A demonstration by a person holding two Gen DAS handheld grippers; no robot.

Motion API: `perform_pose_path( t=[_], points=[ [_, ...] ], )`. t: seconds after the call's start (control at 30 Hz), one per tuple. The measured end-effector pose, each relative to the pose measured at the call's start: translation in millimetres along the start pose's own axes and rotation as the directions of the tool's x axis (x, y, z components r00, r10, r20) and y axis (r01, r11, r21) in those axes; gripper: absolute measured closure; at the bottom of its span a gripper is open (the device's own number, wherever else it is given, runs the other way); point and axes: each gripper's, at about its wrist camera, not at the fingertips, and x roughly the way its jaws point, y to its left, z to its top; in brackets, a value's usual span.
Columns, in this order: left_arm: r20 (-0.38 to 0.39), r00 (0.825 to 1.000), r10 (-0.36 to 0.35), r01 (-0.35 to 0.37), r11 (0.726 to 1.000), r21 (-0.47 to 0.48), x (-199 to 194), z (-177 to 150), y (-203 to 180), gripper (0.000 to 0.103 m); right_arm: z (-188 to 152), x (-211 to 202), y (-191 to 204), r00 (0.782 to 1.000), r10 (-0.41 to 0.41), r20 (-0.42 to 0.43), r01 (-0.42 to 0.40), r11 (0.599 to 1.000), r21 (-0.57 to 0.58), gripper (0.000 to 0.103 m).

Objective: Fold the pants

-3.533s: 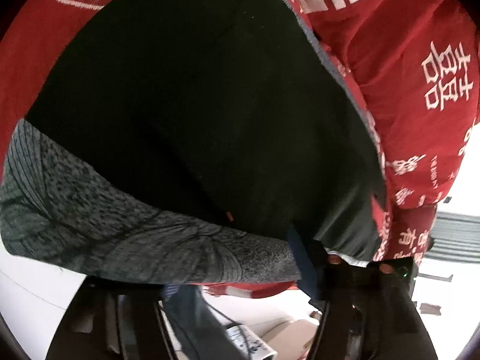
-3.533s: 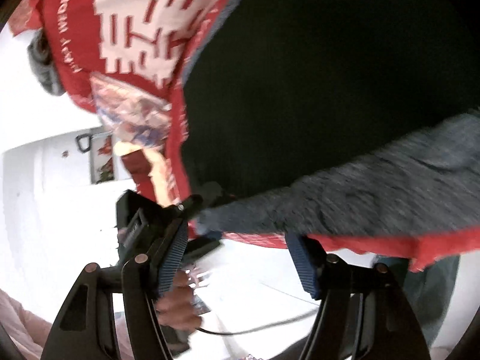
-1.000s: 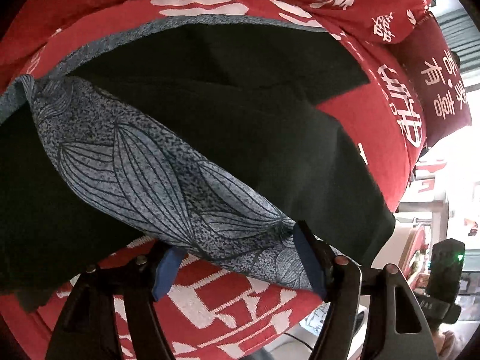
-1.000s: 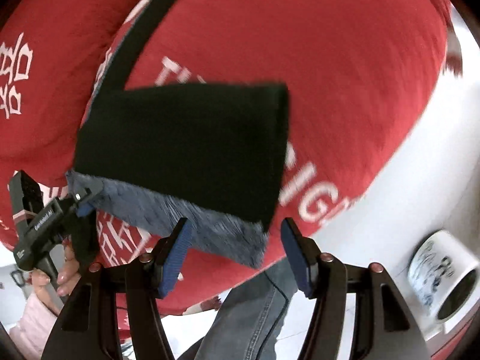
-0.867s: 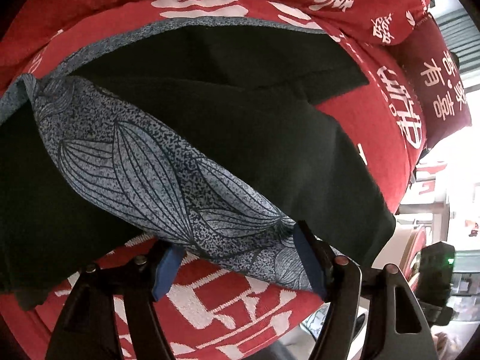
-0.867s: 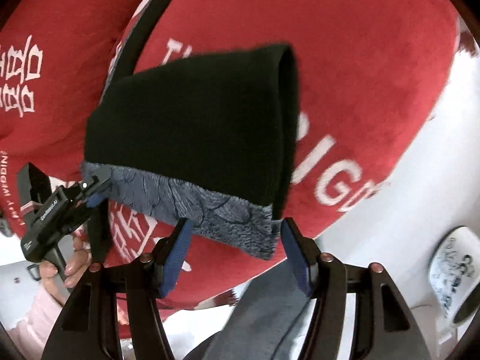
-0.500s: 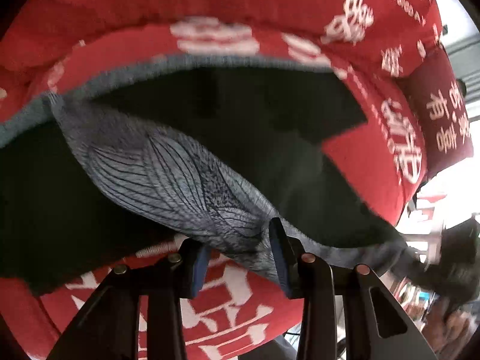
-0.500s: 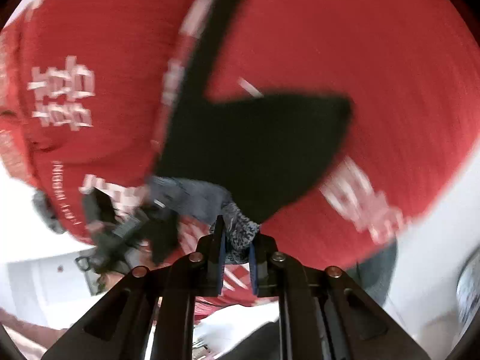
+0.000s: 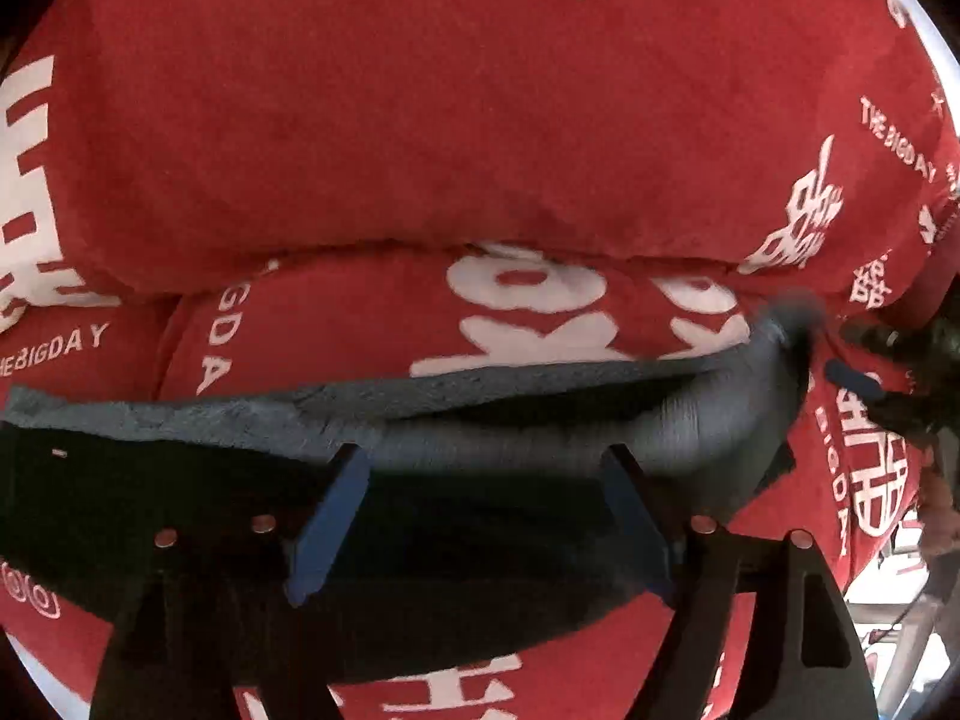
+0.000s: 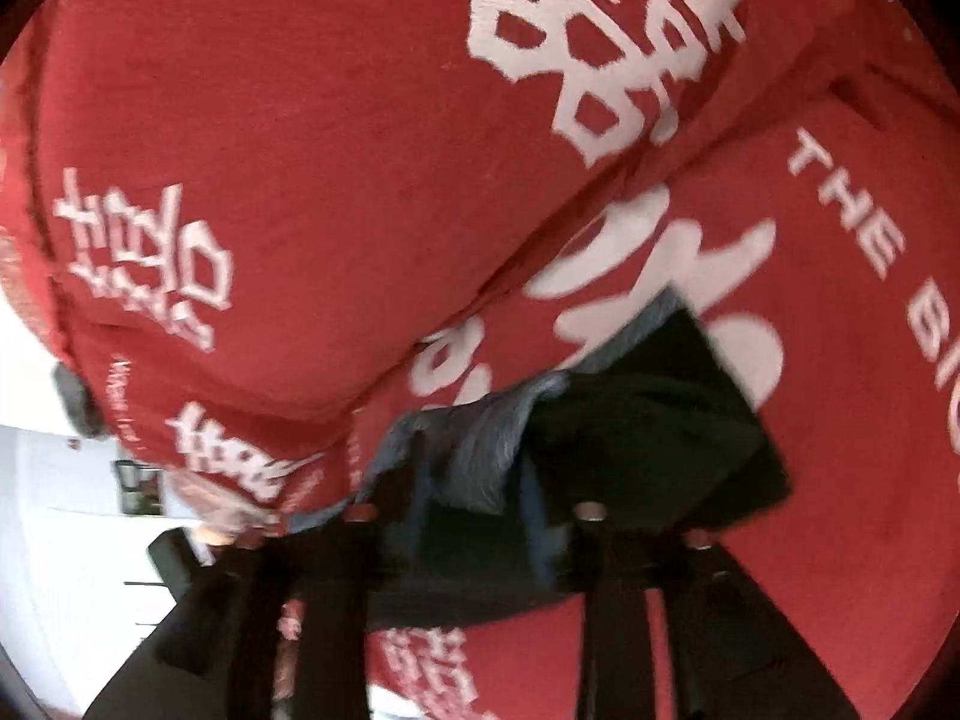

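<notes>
The pants (image 9: 456, 576) are black with a grey leaf-print band (image 9: 492, 420), and they lie on the red sofa seat (image 9: 540, 312). My left gripper (image 9: 480, 516) hovers over them. Its jaws are opening, the blue pads (image 9: 327, 516) stand wide apart, and black cloth lies under the gap. In the right wrist view the picture is blurred. The right gripper (image 10: 477, 516) has its jaws opening too, with a bunched bit of the grey band (image 10: 480, 444) lying loose between its fingers. The black fold (image 10: 654, 432) spreads to its right.
The red backrest cushion (image 9: 480, 108) with white characters rises just behind the pants. Seat cushions (image 10: 840, 312) carry the same print. A white wall and floor (image 10: 36, 510) show past the sofa's left end. A dark blurred shape (image 9: 882, 384) at the band's right end may be the right gripper.
Half a second ago both grippers were closing on the grey band. Since then they carried it toward the backrest. Now both pairs of jaws stand apart and the band lies across the seat.
</notes>
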Motion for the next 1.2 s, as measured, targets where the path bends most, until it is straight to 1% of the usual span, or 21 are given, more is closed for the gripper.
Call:
perform_pose_path(
  t=[0.03,0.1,0.17,0.2,0.3,0.4,0.43,0.47,0.5,0.53,0.6,0.67,0.73,0.8,0.9,0.93,1.0,1.07,1.1,1.17,1.2],
  points=[
    [-0.01,1.0,0.014,-0.014,1.0,-0.008,3,0,3,0.022,2,-3,2,0.999,-0.023,0.022,0.023,0.999,-0.025,0.039],
    [-0.039,0.998,0.05,-0.051,0.999,-0.021,10,-4,11,0.022,0,-9,-2,0.999,-0.04,0.035,0.042,0.998,-0.042,0.039],
    [-0.072,0.993,0.092,-0.095,0.995,-0.039,22,-9,21,0.022,-8,-13,-17,0.996,-0.079,0.041,0.078,0.997,0.004,0.039],
    [-0.087,0.991,0.105,-0.11,0.993,-0.047,26,-13,24,0.022,-17,-10,-31,0.995,-0.094,0.021,0.093,0.994,0.051,0.039],
    [-0.135,0.981,0.14,-0.151,0.986,-0.076,42,-22,36,0.022,-34,7,-68,0.995,-0.086,-0.042,0.092,0.983,0.159,0.048],
    [-0.158,0.975,0.159,-0.173,0.982,-0.077,51,-28,40,0.022,-34,30,-85,0.998,-0.058,-0.039,0.065,0.977,0.202,0.052],
    [-0.164,0.973,0.163,-0.177,0.981,-0.075,52,-29,41,0.022,-33,38,-86,0.998,-0.051,-0.045,0.059,0.977,0.206,0.069],
    [-0.167,0.971,0.169,-0.183,0.98,-0.073,53,-29,41,0.022,-31,41,-85,0.997,-0.058,-0.051,0.067,0.976,0.208,0.092],
    [-0.162,0.972,0.172,-0.185,0.98,-0.071,51,-27,40,0.022,-30,42,-84,0.997,-0.062,-0.05,0.072,0.974,0.214,0.097],
    [-0.15,0.973,0.172,-0.184,0.98,-0.07,49,-25,40,0.022,-32,35,-81,0.998,-0.055,-0.021,0.058,0.975,0.217,0.096],
    [-0.136,0.974,0.181,-0.191,0.98,-0.064,47,-22,40,0.022,-38,23,-81,0.996,-0.092,-0.006,0.091,0.973,0.212,0.097],
    [-0.147,0.971,0.188,-0.198,0.979,-0.057,53,-19,41,0.022,-48,16,-94,0.992,-0.123,-0.027,0.126,0.965,0.229,0.096],
    [-0.16,0.961,0.226,-0.236,0.971,-0.045,62,-16,43,0.022,-54,16,-112,0.989,-0.127,-0.079,0.144,0.953,0.268,0.091],
    [-0.157,0.96,0.232,-0.245,0.967,-0.068,63,-15,49,0.022,-53,7,-117,0.987,-0.14,-0.081,0.158,0.944,0.289,0.088],
    [-0.148,0.961,0.234,-0.248,0.965,-0.084,60,-14,54,0.022,-55,-20,-94,0.974,-0.225,-0.014,0.223,0.951,0.212,0.085],
    [-0.143,0.961,0.236,-0.249,0.966,-0.073,60,-14,54,0.022,-56,-27,-76,0.976,-0.216,0.013,0.212,0.966,0.146,0.085],
    [-0.147,0.957,0.249,-0.259,0.965,-0.049,65,-11,51,0.022,-56,-23,-48,0.978,-0.206,0.015,0.205,0.978,0.04,0.085],
    [-0.144,0.955,0.258,-0.268,0.962,-0.048,67,-8,49,0.022,-50,7,-9,0.987,-0.15,-0.059,0.143,0.983,-0.112,0.084],
    [-0.141,0.955,0.26,-0.27,0.961,-0.057,67,-7,49,0.022,-46,25,9,0.984,-0.147,-0.101,0.125,0.971,-0.202,0.083],
    [-0.136,0.957,0.255,-0.266,0.961,-0.071,64,-8,48,0.022,-42,58,47,0.974,-0.167,-0.152,0.1,0.923,-0.372,0.079],
    [-0.136,0.959,0.249,-0.261,0.962,-0.075,62,-10,47,0.022,-40,82,76,0.966,-0.165,-0.199,0.048,0.872,-0.488,0.073]
  ],
)
